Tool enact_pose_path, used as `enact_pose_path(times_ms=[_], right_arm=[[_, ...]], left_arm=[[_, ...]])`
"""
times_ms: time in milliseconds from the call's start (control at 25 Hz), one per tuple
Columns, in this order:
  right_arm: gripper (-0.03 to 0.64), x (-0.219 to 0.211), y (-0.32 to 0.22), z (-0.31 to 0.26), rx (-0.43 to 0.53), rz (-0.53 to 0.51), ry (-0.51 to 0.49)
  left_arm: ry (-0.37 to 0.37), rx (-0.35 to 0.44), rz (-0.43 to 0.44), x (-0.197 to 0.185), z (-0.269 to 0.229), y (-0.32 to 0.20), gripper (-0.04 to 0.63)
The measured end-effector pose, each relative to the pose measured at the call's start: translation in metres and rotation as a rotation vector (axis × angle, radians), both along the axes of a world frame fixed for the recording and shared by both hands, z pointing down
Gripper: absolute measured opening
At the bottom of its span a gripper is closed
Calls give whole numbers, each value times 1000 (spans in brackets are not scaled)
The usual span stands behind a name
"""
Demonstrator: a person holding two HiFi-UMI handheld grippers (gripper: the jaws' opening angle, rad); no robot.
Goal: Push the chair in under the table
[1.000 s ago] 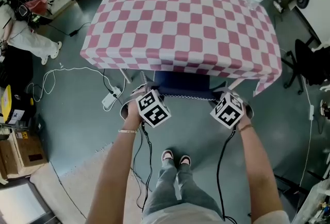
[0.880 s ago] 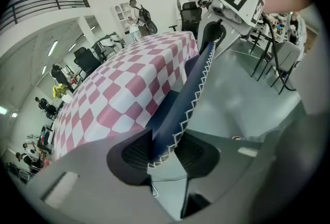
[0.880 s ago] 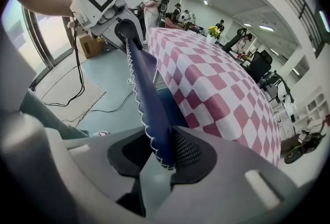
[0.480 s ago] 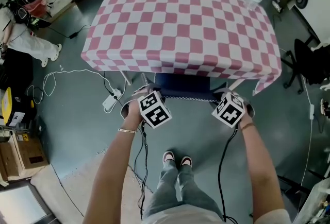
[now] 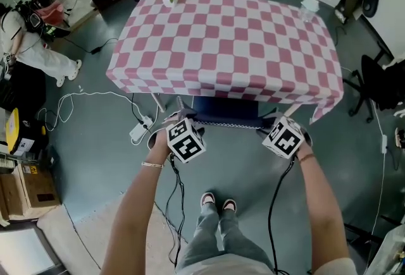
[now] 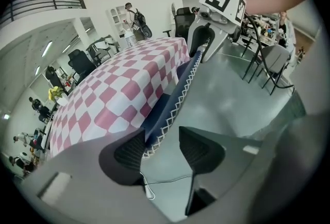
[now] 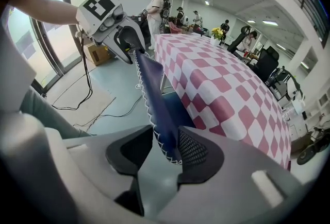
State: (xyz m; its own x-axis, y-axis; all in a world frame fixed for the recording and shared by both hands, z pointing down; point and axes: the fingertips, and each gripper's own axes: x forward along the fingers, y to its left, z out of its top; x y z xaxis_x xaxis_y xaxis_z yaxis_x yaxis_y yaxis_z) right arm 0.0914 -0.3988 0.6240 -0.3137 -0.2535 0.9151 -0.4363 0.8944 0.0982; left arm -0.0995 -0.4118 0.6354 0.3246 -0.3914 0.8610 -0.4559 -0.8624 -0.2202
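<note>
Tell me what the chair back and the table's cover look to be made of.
Chair back: seemingly dark blue fabric, matte, with white zigzag stitching along its edge. Table cover: likely thin cloth, matte pink-and-white check; it hangs over the edges and droops at a corner.

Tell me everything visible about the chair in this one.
The chair is dark blue, seemingly fabric, with white zigzag stitching along its back's top edge. It stands upright, seat mostly under the checked tablecloth; its legs are hidden. The left gripper and right gripper sit at either end of that edge, which lies between their jaws. Both pairs have just been opening and stand apart, not clamping it.
</note>
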Motion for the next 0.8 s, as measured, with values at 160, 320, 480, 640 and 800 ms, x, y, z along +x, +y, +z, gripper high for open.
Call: enact_pose_path(times_ms=[160,320,480,640,800], right_arm=[[135,1,7,-26,25,25,-68],[135,1,10,-61,83,92,-197],[133,5,16,-104,185,214,-353],[133,13,21,-150,330,390,-512],[132,32,42,-192,463,589,-650]], left_arm=[[66,8,-44,-1,-27,12,208],[183,35,-129,-2,-65,17,198],[357,114,-259,3,-117,21,179],[522,224,-427,1,-163,27,173],[639,335,-580,-1,-199,47,173]])
